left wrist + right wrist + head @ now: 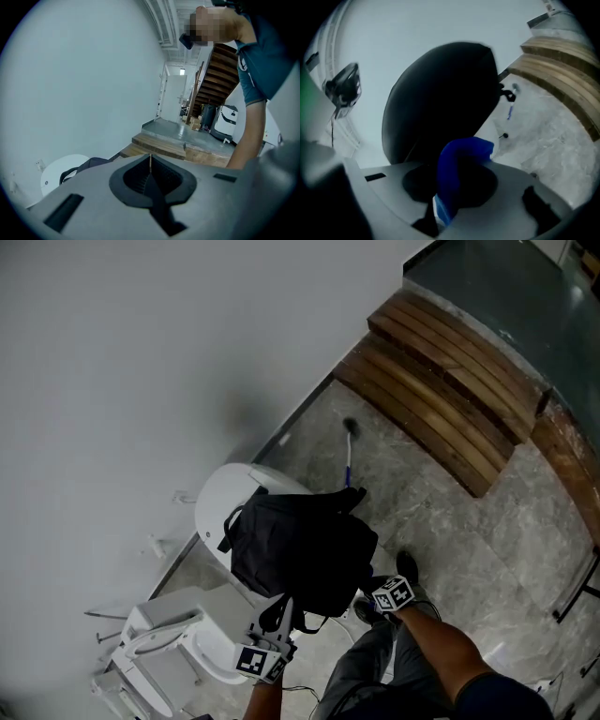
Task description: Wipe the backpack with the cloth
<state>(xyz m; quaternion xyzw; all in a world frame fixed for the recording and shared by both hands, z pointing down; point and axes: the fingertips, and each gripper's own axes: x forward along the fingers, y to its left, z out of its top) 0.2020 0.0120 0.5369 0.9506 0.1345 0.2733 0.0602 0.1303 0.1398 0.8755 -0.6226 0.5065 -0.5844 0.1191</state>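
Clamped on the blue cloth (461, 161) near the black backpack (440, 98) at right gripper (450, 194); pinched together, empty, at left gripper (150, 165).

Plain white wall (112, 352), grey marble floor (459, 549), wooden steps (441, 381) beyond.

Your backpack (300, 545) lies on a round white table (214, 502) close to the wall on the left. It covers the table's right part and leaves the left rim bare. The table stands on a grey marbled floor (450, 540). Beyond it on that floor is a blue-handled stick (349, 454) with a dark head, and wooden steps (441, 390) rise at the far right. At near left a white chair (169, 634) stands just beside the table. Your shoe (407, 568) rests on the floor just right of the backpack.
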